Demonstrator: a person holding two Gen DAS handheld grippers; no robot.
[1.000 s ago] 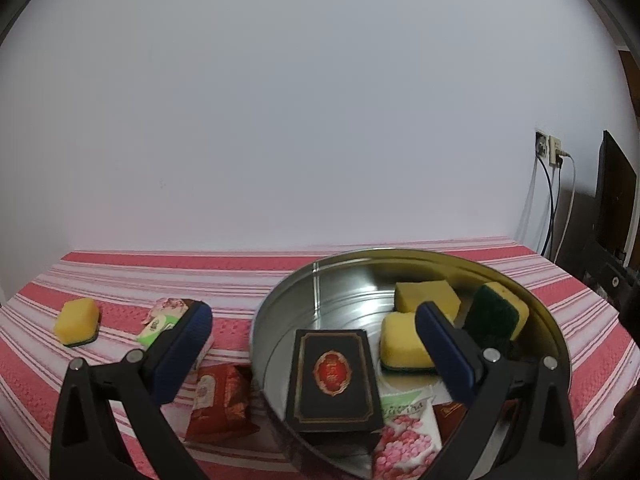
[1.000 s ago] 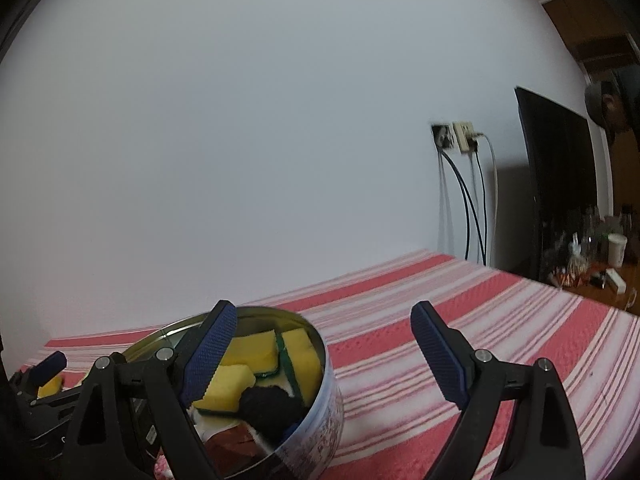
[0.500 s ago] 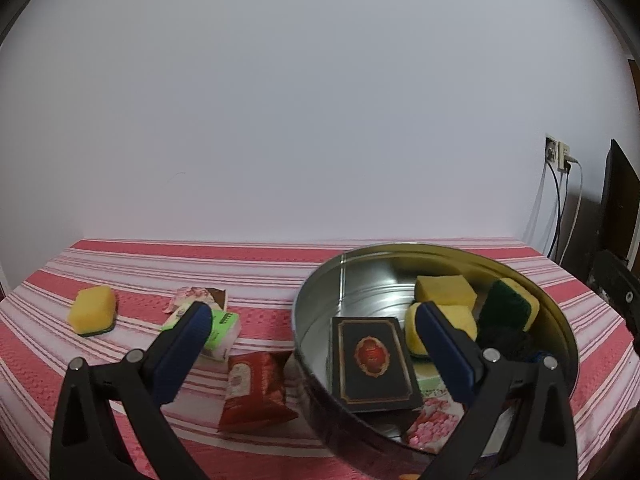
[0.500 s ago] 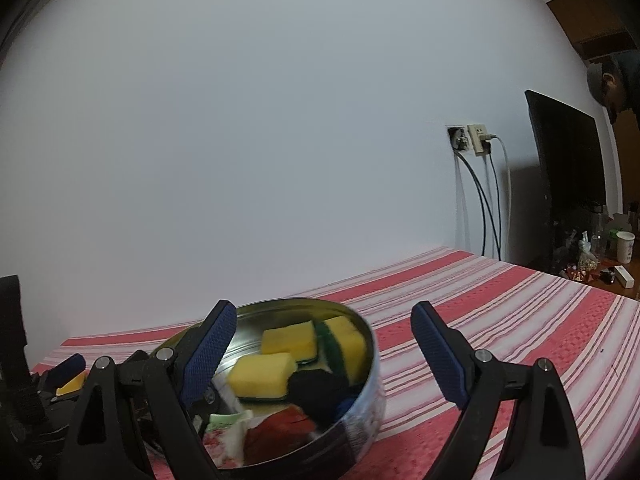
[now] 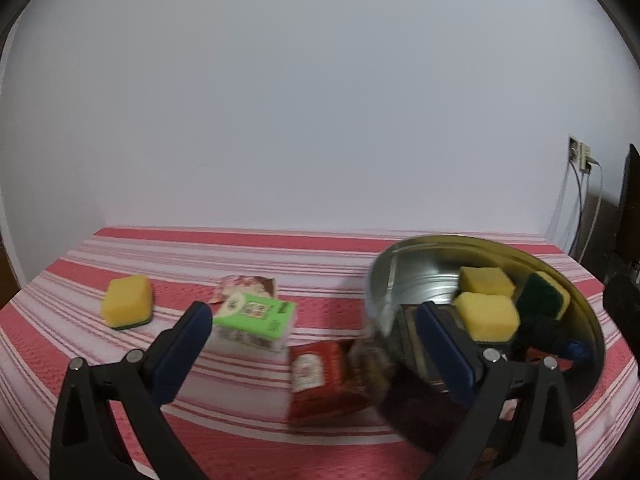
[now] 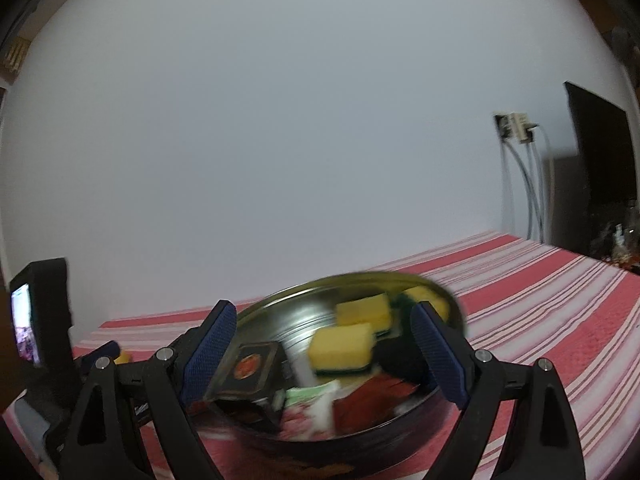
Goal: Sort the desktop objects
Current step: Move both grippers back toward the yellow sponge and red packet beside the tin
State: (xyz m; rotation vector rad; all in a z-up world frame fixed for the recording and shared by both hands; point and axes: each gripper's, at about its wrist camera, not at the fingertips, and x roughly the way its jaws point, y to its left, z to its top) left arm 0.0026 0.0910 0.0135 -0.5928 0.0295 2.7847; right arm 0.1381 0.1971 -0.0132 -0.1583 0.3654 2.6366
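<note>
Both tools spread, nothing pinched: left gripper [image 5: 316,344], right gripper [image 6: 324,344]. Round tin [image 5: 420,280] is already loaded with sponges and a dark box; left of the tin a red packet [image 5: 320,376], green pack [image 5: 256,314] and yellow sponge [image 5: 128,300] are left on the striped cloth [image 5: 240,248]. Risk: tin wall could be clipped on approach to the packet touching it. White wall behind, socket and cables right of the tin

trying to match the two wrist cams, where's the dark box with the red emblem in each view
Left wrist: the dark box is in the round tin, lower right, mostly hidden behind the left gripper's right finger.
Right wrist: lower left of centre, in the tin.
Shared landmark: the wall socket.
</note>
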